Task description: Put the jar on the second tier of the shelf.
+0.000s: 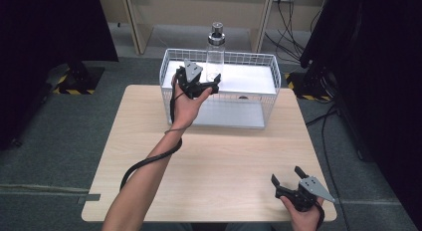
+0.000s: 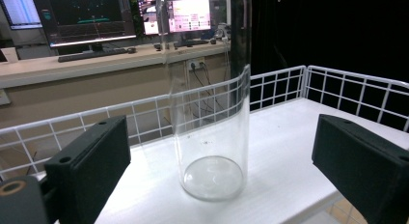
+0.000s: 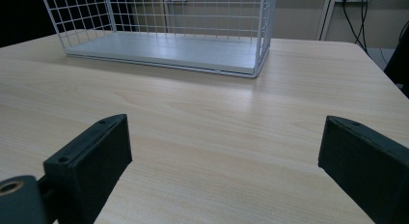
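Observation:
A tall clear glass bottle (image 1: pixel 215 57) with a metal cap stands upright on the top shelf of a white wire rack (image 1: pixel 268 91) at the far side of the table. My left gripper (image 1: pixel 215 84) is held at that shelf, open, just in front of the bottle. In the left gripper view the bottle (image 2: pixel 212 113) rises between the two black jaws of the left gripper (image 2: pixel 222 137), clear of both pads. At the near right corner of the table my right gripper (image 1: pixel 285 174) is open with nothing in it. Its jaws frame bare wood in the right gripper view (image 3: pixel 224 132).
The light wooden table (image 1: pixel 214 161) stretches from the rack to the near edge. A lower shelf of the rack (image 3: pixel 159 50) lies at table level. Black screens stand left and right of the table, and cables run across the floor at the right. A desk with monitors (image 2: pixel 87 16) is beyond the rack.

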`<state>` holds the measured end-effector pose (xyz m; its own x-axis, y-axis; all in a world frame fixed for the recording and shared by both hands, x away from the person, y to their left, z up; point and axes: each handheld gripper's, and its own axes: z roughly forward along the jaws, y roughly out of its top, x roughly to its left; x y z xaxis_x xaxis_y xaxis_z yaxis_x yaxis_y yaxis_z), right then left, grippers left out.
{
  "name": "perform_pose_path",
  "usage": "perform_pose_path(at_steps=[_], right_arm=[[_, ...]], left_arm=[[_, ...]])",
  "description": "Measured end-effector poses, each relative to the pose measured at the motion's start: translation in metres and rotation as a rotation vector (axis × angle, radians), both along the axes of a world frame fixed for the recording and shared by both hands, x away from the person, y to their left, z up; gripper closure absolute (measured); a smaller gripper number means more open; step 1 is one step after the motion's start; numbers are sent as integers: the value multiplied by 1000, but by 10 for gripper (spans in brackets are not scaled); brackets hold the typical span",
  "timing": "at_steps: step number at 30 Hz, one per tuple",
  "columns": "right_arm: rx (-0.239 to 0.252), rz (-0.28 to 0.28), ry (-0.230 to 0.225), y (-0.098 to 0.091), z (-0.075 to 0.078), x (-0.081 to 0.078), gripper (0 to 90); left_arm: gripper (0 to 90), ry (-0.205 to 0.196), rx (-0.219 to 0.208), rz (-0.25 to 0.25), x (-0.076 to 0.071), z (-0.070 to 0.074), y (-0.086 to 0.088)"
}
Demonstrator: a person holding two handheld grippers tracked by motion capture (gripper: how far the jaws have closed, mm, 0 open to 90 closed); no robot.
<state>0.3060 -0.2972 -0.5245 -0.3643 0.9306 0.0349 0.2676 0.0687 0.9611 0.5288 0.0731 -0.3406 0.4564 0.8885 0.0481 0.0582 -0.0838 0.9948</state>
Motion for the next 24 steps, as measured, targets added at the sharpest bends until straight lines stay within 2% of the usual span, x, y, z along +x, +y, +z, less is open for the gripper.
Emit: perform_pose_path(at_steps=[24], right_arm=[[-2, -1, 1, 0, 0, 0, 47]], left_arm=[[58, -28, -15, -31, -31, -14, 14]])
